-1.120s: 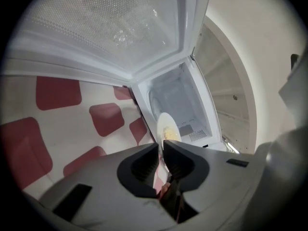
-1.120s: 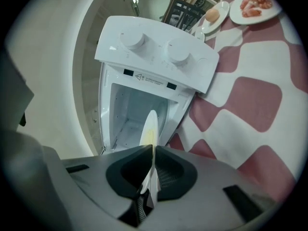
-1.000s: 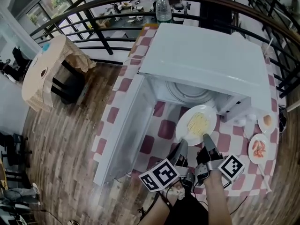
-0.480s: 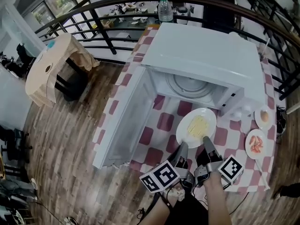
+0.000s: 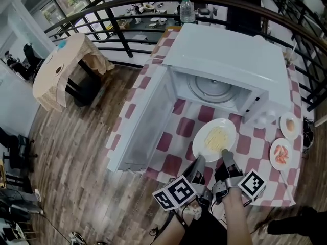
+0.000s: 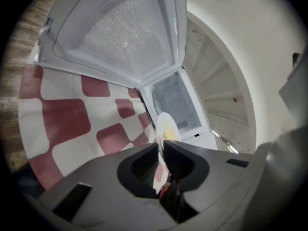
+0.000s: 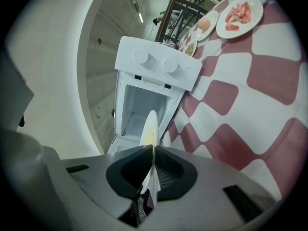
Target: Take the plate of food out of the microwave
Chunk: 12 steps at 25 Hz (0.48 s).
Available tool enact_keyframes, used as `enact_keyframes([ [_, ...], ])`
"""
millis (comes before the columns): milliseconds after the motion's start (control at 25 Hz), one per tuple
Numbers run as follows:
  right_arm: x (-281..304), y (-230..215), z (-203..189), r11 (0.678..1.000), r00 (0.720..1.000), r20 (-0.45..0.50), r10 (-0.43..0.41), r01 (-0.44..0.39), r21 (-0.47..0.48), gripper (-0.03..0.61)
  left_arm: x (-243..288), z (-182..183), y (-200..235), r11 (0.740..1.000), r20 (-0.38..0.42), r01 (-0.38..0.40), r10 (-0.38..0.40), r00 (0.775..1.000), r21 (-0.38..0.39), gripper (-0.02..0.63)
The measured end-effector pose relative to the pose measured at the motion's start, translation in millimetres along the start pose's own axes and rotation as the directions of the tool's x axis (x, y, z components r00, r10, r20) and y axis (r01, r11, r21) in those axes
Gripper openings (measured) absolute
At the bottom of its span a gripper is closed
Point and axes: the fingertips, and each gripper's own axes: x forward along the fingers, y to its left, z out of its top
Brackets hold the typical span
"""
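Plate level, food side up, outside open microwave, left claw and right claw each clamped on near rim

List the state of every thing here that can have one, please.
white microwave oven: door swung open, only the glass turntable inside.
round white plate of yellow food: outside the oven, held at its near rim.
left gripper: shut on the plate's rim.
right gripper: shut on the plate's rim.
clear plastic water bottle: upright, cap on.
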Motion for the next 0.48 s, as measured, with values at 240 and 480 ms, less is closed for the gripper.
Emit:
enact_keyframes([
  [240,-8.9,0.5,-9.1,1.0,1.0,-0.002,-0.009,0.009,-0.006,0.011,-12.1,-2.9,2.6,1.0,-0.001,-0.002,0.002,1.0,-0.006,0.063],
  [480,-17.9,0.1,-15.4,1.0,1.0,0.006,-0.02,0.02,0.003,0.011,-20.9,-7.1,3.3,1.0,-0.011,-0.002,0.001,1.0,-0.008,0.063],
])
